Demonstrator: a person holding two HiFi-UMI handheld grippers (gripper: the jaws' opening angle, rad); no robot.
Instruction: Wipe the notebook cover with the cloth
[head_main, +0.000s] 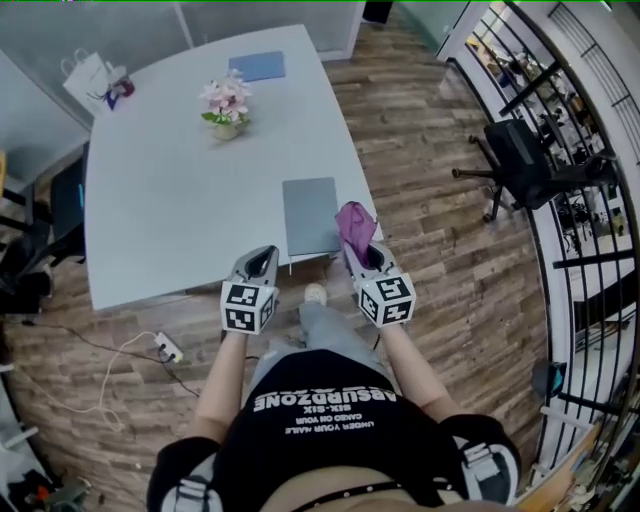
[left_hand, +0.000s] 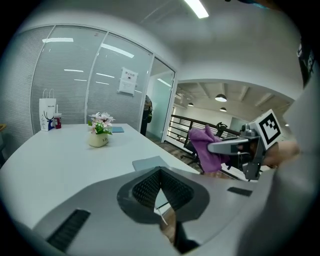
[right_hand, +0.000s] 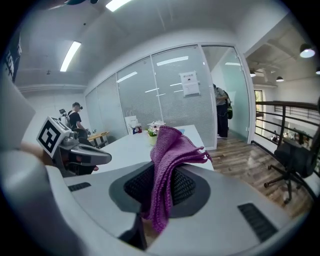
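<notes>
The white table (head_main: 170, 200) fills most of what lies ahead of me, and its near edge runs just in front of both grippers. Bare tabletop spreads to the left of the notebook and beyond it. On my right the table's curved edge gives way to wood floor (head_main: 430, 230), open as far as an office chair (head_main: 525, 160) standing well apart by the railing. The grey notebook (head_main: 309, 215) lies flat at the near edge, close to the right corner. A pot of flowers (head_main: 227, 105) stands well beyond it toward the middle. Both my forearms reach forward side by side. My right gripper (head_main: 365, 258) is clenched on the purple cloth (head_main: 354, 228), which bunches above the jaws and hangs over the notebook's near right corner; I cannot tell whether it touches the cover. My left gripper (head_main: 262, 258) hovers just off the table edge, left of the notebook, its jaws together with nothing between them.
</notes>
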